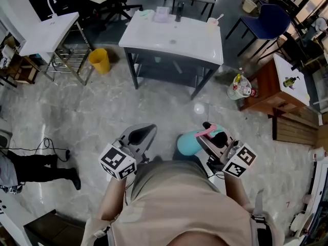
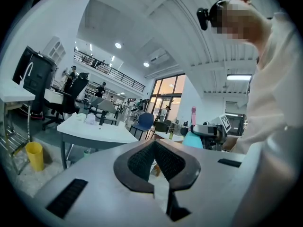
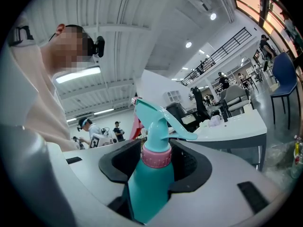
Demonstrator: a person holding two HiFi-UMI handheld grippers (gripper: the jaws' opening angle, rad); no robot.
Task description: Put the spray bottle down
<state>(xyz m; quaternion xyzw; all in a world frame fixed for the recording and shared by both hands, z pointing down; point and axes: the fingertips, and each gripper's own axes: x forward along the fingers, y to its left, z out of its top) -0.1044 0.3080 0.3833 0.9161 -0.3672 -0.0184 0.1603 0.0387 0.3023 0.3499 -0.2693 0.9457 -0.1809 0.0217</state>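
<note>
While the left tongs (image 2: 154, 144) hang clenched on nothing above the pale marble floor (image 1: 77, 111), a white table (image 1: 195, 42) stands well ahead of both hands. Further right, the right tongs (image 3: 158, 161) grasp the teal spray bottle (image 3: 149, 188) just under its pink collar, over the floor.

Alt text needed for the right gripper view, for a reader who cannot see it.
A teal spray bottle with a pink collar stands upright, clamped in the dark jaws of the right gripper. Behind it is a white table in a large bright hall; the person's pale shirt fills the left edge.
</note>
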